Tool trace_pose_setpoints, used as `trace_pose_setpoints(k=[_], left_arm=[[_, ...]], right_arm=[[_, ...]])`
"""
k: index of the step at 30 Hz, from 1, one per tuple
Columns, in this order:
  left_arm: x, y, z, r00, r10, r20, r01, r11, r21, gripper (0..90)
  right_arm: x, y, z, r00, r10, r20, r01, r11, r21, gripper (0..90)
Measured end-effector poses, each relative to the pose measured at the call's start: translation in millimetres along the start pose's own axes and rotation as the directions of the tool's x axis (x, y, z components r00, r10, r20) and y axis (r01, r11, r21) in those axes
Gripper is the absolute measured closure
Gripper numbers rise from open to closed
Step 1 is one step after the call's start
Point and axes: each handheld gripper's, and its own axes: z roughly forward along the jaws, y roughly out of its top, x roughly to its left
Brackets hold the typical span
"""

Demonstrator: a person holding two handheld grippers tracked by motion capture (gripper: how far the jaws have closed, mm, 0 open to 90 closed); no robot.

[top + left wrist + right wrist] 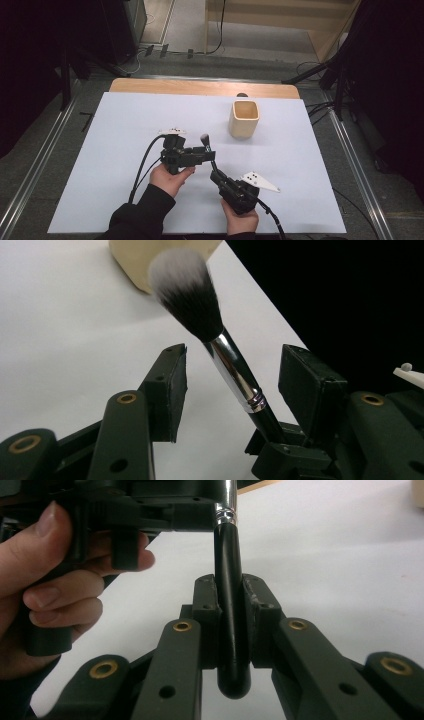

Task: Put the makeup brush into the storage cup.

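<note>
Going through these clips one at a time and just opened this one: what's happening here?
A person works two handheld grippers over a white-covered table. The right gripper is shut on the black handle of a silver-collared makeup brush with dark, white-tipped bristles. The left gripper has its jaws either side of the brush's metal collar, not touching it. A pale wooden square cup stands apart, farther back.

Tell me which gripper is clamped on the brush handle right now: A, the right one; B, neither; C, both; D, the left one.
A: in the right gripper view the right gripper has its pads pressed on the black handle of the brush, while in the left gripper view the left gripper stands with gaps on both sides of the brush's silver ferrule.
</note>
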Motion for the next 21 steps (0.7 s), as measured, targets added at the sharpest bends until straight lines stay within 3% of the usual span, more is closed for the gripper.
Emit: trace_pose_setpoints(k=[4, 10, 21], left_arm=[[-1.1, -2.3, 3.4, 1.0000, -0.009, 0.001, 0.009, 0.9999, 0.008, 49.3], [-0.9, -2.7, 3.1, 0.9996, -0.025, 0.011, 0.025, 0.9997, -0.002, 61.5], [7.5, -3.5, 2.2, 0.9909, -0.117, 0.067, 0.117, 0.9931, -0.002, 72.4]], right_arm=[[2.5, -1.2, 1.2, 1.0000, -0.008, -0.004, 0.008, 1.000, -0.004, 79.6], [4.5, -2.2, 2.6, 0.9998, -0.019, -0.005, 0.019, 1.000, 0.005, 79.6], [5.8, -2.1, 6.0, 0.9996, -0.021, -0.018, 0.022, 0.999, 0.027, 79.6]])
